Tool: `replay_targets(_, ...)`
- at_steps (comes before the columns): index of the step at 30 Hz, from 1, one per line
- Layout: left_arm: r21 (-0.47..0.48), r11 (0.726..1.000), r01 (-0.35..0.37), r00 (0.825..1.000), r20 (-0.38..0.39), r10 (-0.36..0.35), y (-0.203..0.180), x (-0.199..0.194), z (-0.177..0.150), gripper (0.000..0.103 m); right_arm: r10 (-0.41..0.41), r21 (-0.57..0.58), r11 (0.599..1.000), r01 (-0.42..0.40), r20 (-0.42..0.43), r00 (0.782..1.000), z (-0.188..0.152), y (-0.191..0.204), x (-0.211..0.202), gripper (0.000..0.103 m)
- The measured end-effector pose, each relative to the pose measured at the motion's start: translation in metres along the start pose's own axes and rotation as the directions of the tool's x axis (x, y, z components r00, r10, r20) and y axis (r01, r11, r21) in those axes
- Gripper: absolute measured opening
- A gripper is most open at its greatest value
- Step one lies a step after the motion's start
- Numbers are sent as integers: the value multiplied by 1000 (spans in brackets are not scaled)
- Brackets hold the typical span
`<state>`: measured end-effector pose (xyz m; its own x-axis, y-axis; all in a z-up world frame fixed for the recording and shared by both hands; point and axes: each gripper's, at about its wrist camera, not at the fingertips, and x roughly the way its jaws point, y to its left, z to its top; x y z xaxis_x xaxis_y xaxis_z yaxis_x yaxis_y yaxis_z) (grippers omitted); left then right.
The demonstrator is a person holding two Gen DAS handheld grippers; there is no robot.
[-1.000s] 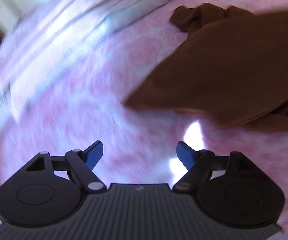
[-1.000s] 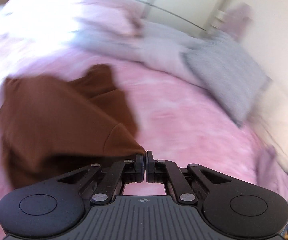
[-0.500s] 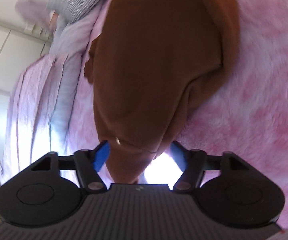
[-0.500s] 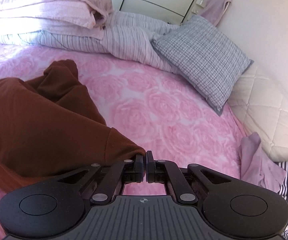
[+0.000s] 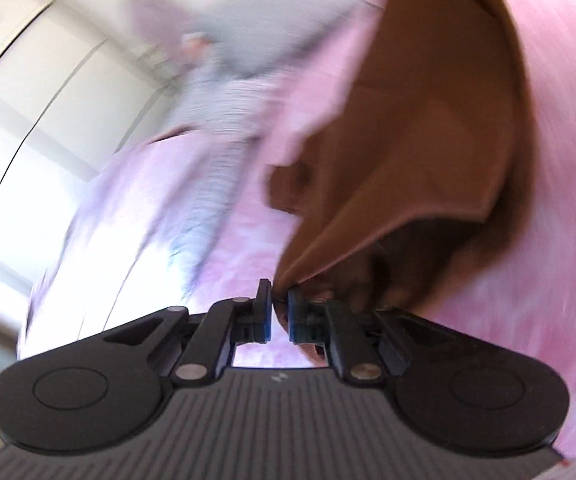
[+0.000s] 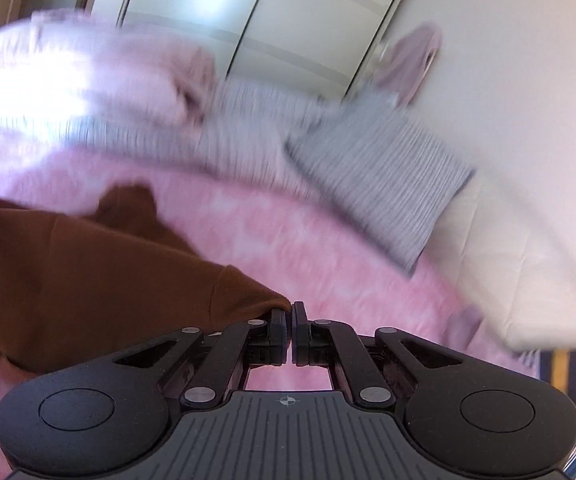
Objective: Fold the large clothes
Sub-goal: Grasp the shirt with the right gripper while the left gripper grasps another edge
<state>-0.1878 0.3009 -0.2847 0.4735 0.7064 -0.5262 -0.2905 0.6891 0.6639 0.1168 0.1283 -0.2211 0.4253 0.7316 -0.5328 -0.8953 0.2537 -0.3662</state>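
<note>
I have the left claw [image 5: 279, 295] closing on one brown garment [image 5: 427, 128] corner, right claw [image 6: 291, 311] clamped on another, spreading it above the bed [image 6: 295, 236] for folding.

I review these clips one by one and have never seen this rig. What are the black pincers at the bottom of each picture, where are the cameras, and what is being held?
No robot here: a person carries a two-finger gripper in each hand, with a wide-angle camera on each looking forward along its fingers. One picture is from the left hand, the other from the right; both are blurred. The left gripper is closing its jaws on an edge of the brown garment. The right gripper is shut on another edge of the same garment. The garment hangs from both grips over a pink bedspread. Further back lie a grey pillow, striped bedding, and a pink cloth hangs by the wall.
</note>
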Motion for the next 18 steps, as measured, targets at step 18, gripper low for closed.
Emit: replay_targets(18,-570,736,-365,900,-14,436,47,-337,89,6,162,-168,982,-92,477,864,22,-79,-269,0)
